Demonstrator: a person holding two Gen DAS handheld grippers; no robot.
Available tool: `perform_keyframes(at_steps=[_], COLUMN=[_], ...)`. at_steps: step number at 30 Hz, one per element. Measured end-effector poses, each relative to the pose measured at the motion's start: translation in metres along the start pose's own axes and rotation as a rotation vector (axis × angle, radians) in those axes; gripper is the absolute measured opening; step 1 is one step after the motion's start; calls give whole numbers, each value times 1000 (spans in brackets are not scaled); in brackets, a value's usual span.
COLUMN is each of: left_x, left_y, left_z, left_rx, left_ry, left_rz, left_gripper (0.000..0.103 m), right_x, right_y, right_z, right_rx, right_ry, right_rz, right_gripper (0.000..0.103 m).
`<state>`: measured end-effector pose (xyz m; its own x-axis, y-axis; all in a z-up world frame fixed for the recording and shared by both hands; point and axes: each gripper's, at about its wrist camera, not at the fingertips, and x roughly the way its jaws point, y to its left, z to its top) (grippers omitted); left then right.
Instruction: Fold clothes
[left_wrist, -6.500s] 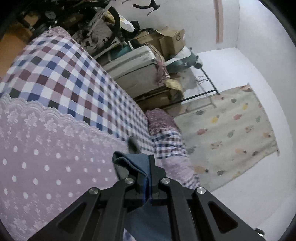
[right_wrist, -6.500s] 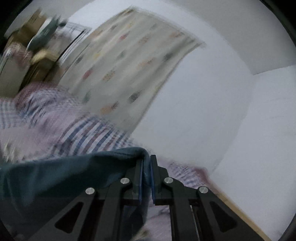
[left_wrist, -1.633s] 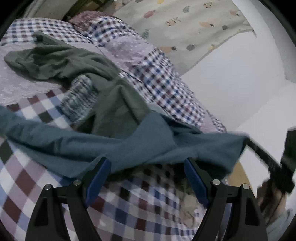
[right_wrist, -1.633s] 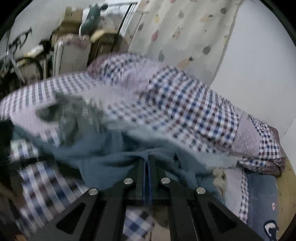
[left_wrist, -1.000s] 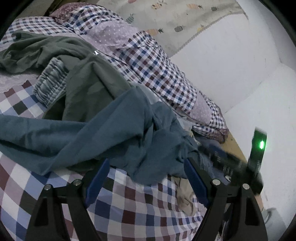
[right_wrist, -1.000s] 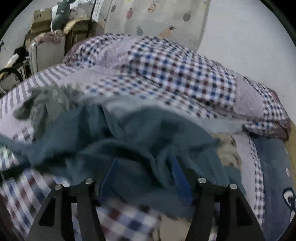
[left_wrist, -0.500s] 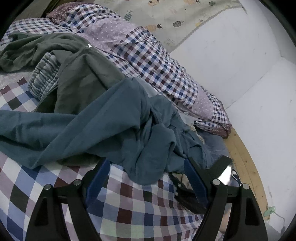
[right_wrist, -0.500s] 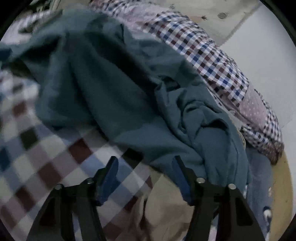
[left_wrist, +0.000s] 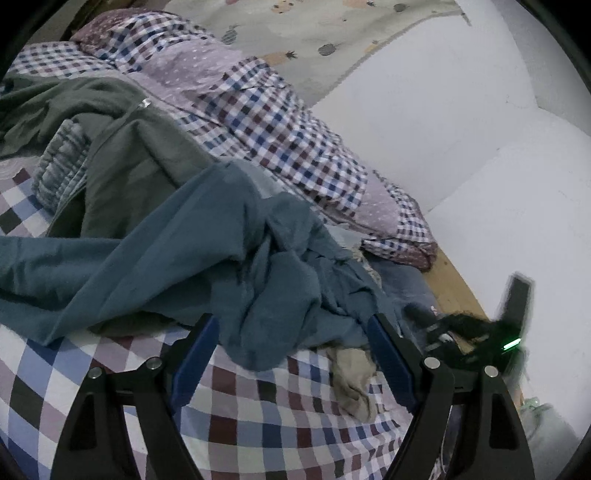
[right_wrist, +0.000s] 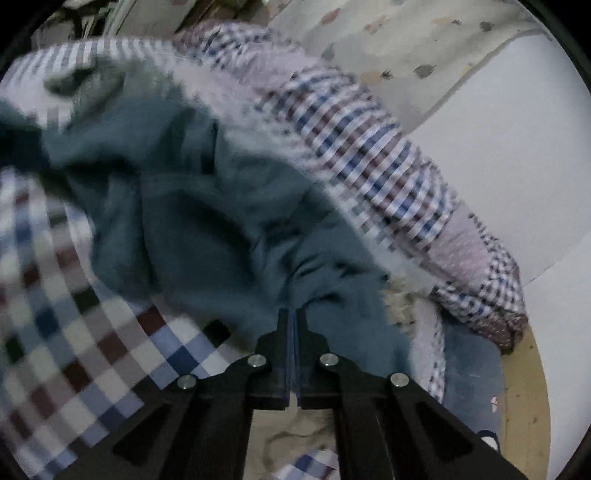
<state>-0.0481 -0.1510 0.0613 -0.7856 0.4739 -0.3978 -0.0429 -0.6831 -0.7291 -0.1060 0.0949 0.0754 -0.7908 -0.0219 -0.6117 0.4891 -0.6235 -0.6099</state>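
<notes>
The right gripper (right_wrist: 294, 325) has its jaws pinched on an edge of the crumpled teal garment (left_wrist: 207, 251) heaped on the checked bed (left_wrist: 258, 417), the left gripper (left_wrist: 291, 354) gaping empty nearby, so spreading flat seems needed next.

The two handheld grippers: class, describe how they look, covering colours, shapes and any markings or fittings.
Both the left gripper and the right gripper have matte black angular frames with triangular cut-outs, round silver bolt heads and flat blue pads lining the fingers. No sleeves or cables show.
</notes>
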Motion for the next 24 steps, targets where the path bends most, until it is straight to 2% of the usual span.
perform_keyframes(at_steps=[5, 7, 8, 9, 11, 18, 24], left_x=[-4, -6, -7, -9, -10, -11, -12], left_y=[2, 6, 9, 12, 17, 27, 35], left_z=[0, 0, 0, 1, 1, 4, 7], left_rx=[-20, -41, -59, -76, -102, -152, -194], left_ry=[5, 7, 7, 8, 8, 9, 9], left_rz=[-34, -45, -49, -53, -59, -78, -94], left_gripper=[85, 85, 85, 85, 85, 85, 85], right_x=[-66, -79, -80, -74, -58, 35, 95], right_y=[-24, -23, -18, -10, 6, 56, 76], right_z=[35, 41, 41, 37, 29, -16, -36], right_rx=[47, 52, 46, 34, 7, -102, -194], right_ry=[-67, -72, -66, -55, -29, 158, 223], right_rz=[58, 90, 98, 96, 85, 94, 53], right_gripper=[0, 5, 24, 47, 57, 57, 56])
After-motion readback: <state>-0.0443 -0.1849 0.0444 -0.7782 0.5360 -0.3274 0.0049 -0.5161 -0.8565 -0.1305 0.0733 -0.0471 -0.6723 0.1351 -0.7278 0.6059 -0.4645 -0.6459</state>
